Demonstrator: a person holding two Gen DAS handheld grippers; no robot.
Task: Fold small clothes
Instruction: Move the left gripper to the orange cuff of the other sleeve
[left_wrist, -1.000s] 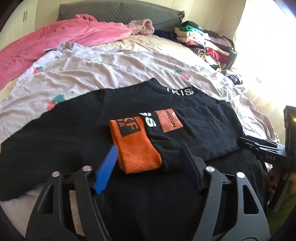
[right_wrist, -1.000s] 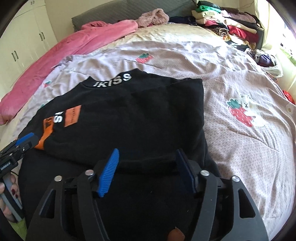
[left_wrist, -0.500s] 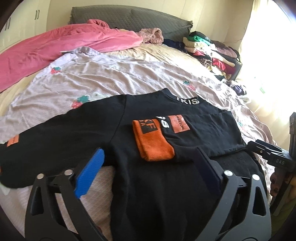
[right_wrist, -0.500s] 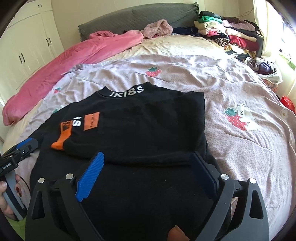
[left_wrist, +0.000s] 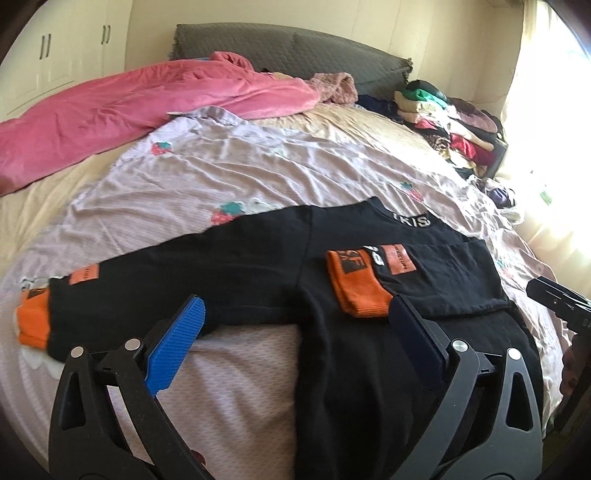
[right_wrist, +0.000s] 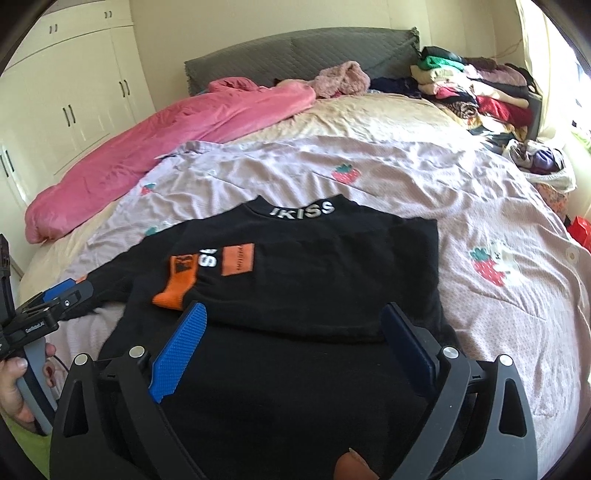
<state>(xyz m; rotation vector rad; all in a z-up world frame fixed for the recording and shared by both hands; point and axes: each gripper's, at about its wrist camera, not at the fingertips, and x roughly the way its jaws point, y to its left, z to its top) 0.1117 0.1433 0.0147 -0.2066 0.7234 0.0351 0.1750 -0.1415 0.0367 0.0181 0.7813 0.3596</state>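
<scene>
Both grippers — left (left_wrist: 295, 332) and right (right_wrist: 295, 334) — gape empty; left should pinch the outstretched sleeve (left_wrist: 147, 280) cuff, folding it across the sweatshirt (right_wrist: 314, 266).

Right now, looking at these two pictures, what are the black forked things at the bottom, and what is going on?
No robot here: a person holds a hand-held clamp tool in each hand, each with a fisheye camera looking forward between its two jaws. One picture is from the left gripper, the other from the right gripper. Each tool also shows at the edge of the other's picture.

Both stand wide open and hold nothing.

In front lies a black sweatshirt on a lilac strawberry-print sheet spread over the bed. One sleeve is already folded across the body, its orange cuff on top. The other sleeve is spread out flat to the left.

Farther back are a pink blanket and a stack of clothes.
</scene>
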